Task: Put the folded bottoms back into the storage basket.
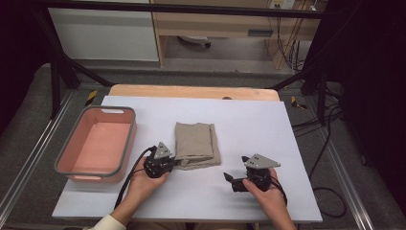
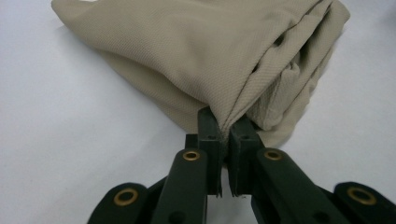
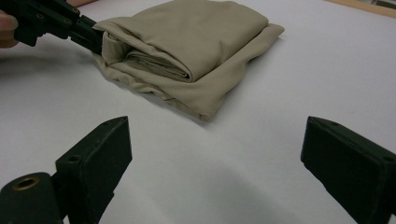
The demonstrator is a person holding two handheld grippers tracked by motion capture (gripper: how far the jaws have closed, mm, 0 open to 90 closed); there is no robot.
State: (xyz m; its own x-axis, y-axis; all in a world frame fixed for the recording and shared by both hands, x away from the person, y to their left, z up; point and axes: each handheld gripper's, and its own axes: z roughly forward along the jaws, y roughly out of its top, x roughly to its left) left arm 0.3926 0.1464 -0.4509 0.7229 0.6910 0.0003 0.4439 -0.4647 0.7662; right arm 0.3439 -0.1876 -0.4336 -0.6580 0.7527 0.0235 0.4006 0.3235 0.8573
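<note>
in the high view a folded beige cloth (image 1: pixel 197 144) lies at the centre of the frame on a white table (image 1: pixel 249 124). to its left, at the table's left edge, stands a pink bin (image 1: pixel 98 143) with a grey rim.

the left gripper (image 1: pixel 174 163) sits just below and left of the cloth, held by a hand (image 1: pixel 143 181) coming up from the bottom edge, with a black cable (image 1: pixel 128 179) curving down beside it. in the left gripper view its jaws are pressed together at the lower centre of the frame, pinching a bunched corner of the cloth (image 2: pixel 201 51), which spreads out across the upper half.

the right gripper (image 1: pixel 230 179) is at the lower right of centre in the high view, apart from the cloth, held by the other hand (image 1: pixel 268 196). in the right gripper view its jaws stand wide apart at the lower left and lower right of the frame with nothing but bare table (image 3: pixel 303 70) between them; the cloth (image 3: pixel 187 42) lies in the upper middle, with the left gripper (image 3: pixel 91 39) clamped on its corner at upper left.
</note>
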